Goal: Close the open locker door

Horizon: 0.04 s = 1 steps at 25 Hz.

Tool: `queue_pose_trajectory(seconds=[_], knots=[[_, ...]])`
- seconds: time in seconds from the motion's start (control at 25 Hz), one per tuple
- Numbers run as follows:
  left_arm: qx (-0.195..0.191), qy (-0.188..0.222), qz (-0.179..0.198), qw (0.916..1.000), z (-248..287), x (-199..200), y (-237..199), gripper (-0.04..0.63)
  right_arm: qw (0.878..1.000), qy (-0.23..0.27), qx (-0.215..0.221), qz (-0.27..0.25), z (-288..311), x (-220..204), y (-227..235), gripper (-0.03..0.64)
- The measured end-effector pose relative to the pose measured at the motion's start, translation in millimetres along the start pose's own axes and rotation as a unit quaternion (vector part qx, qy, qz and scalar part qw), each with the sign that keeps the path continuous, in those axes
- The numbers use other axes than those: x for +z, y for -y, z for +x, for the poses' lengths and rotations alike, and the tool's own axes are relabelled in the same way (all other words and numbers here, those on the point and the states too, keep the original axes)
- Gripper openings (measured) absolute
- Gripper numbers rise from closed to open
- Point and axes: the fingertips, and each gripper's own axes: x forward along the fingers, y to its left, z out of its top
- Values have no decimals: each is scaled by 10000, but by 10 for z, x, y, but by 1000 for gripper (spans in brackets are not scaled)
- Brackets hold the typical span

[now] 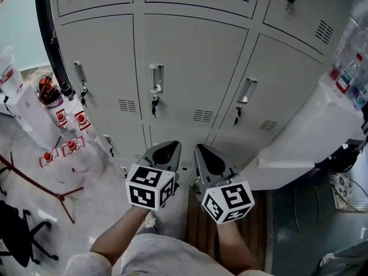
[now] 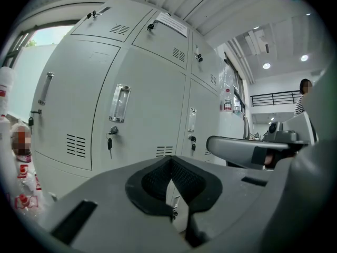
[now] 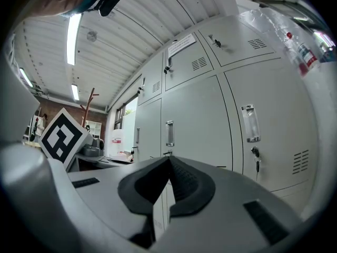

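A bank of grey lockers stands in front of me. Every door facing me lies flush, each with a chrome handle and a key hanging under it; no door stands visibly open. My left gripper and right gripper are held side by side, level, pointing at the lower middle doors without touching them. Both are shut with nothing between the pads. In the left gripper view the left gripper shows its tips meeting before the middle door. The right gripper looks the same in its own view.
Red-capped water bottles and a white box sit on the floor at left, beside a red-legged stand and a black chair. A white cabinet with wrapped bottles juts out at right. Wooden slats lie underfoot.
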Motion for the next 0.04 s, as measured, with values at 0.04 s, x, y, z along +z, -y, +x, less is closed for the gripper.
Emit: queue_pose_trajectory(seconds=[0.04], knots=[[-1,-1,0,10000,-9,-4,10,6,10000,-1,2,-1,-12,0,-6,5]])
